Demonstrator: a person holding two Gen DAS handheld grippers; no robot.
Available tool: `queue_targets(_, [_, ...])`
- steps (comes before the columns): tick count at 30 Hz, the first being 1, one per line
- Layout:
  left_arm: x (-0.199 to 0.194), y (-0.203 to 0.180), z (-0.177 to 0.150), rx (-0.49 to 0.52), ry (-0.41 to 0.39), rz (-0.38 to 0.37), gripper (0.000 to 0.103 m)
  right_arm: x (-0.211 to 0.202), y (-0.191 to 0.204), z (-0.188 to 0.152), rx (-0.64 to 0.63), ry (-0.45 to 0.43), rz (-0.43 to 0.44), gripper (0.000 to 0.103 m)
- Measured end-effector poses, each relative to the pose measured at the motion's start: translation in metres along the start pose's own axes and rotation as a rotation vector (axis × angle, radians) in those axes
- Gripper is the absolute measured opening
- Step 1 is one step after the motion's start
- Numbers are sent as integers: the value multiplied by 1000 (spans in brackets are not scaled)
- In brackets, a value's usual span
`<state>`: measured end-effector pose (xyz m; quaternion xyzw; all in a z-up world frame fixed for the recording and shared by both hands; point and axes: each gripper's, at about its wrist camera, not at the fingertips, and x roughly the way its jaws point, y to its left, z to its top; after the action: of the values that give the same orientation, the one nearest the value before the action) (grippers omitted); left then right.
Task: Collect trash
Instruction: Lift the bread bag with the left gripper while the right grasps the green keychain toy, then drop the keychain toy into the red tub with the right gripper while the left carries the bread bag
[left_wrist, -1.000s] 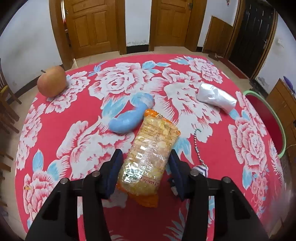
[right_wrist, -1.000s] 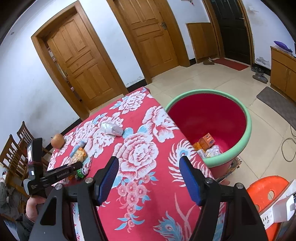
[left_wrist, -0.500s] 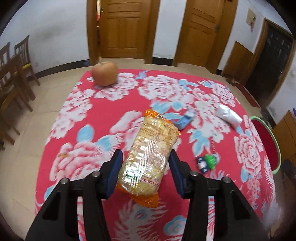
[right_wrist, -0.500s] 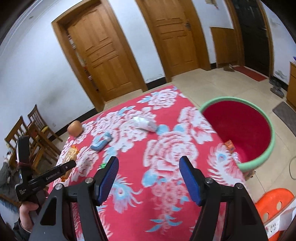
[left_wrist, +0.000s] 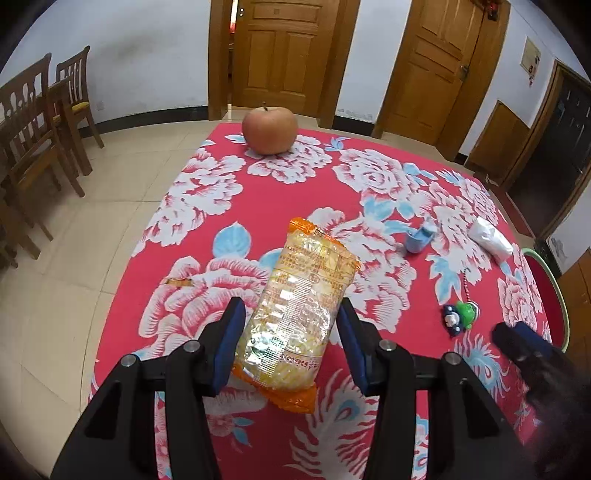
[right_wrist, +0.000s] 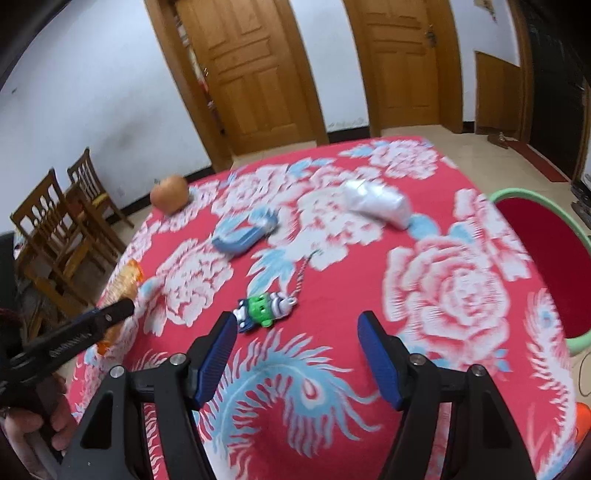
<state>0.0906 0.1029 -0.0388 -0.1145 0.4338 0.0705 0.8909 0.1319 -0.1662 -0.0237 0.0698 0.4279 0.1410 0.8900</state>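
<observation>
the left gripper (left_wrist: 291, 343) is being held tilted downward over the bench (left_wrist: 192, 206), its blue pads pressed on the two sides of the noodle packet (left_wrist: 299, 314), which is being carried clear of the flowered cloth. the right gripper (right_wrist: 295, 350) is also being pointed down at the bench, its jaws standing wide with nothing between them, just short of the green toy keychain (right_wrist: 264, 308). compared with a second ago, the noodle packet is being seen farther from the apple (left_wrist: 269, 129) end's blue wrapper (left_wrist: 419, 240), and the right gripper is being aimed at the bench middle where the red tub (right_wrist: 546, 266) was filling its view before. the packet's long axis is being kept running away from the gripper toward the apple, its orange sealed end pointing that way.
</observation>
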Motion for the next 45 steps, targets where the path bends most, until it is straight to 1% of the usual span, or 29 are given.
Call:
queue_targets(6, [5,4,-2,-11,12,-11,51,32,14,-1,-50,57,-2,71])
queue_targets(7, [6,4,-2,-11,13,-13,51,33,17,-1,-66,44,-13,71])
queue_targets(12, [8,4,-3,-11,14,-17,51,39,21,1,-93,38,-27,70])
queue_targets(16, [9,2,-4,-10,20,-18,51,41,24,3,-112,41,-26,63])
queue_targets(17, [9,2,-4,-10,22,-19,51,42,27,2,-128,44,-29,60])
queue_targets(18, [9,1,-4,-8,22,-20,51,42,29,2,-140,46,-23,53])
queue_targets(20, [8,-1,-4,-4,20,-23,51,42,32,2,-156,48,-25,52])
queue_targets(26, [1,-9,-6,9,15,-40,51,36,20,1,-98,49,16,50])
queue_targets(31, [-5,-22,-8,27,13,-61,51,23,6,-3,-38,36,46,50])
queue_targets(37, [-14,-43,-9,60,9,-96,51,-7,-18,-4,28,-18,47,50])
queue_targets(45, [-26,-84,-8,122,-1,-164,51,-56,-68,-1,135,-112,13,50])
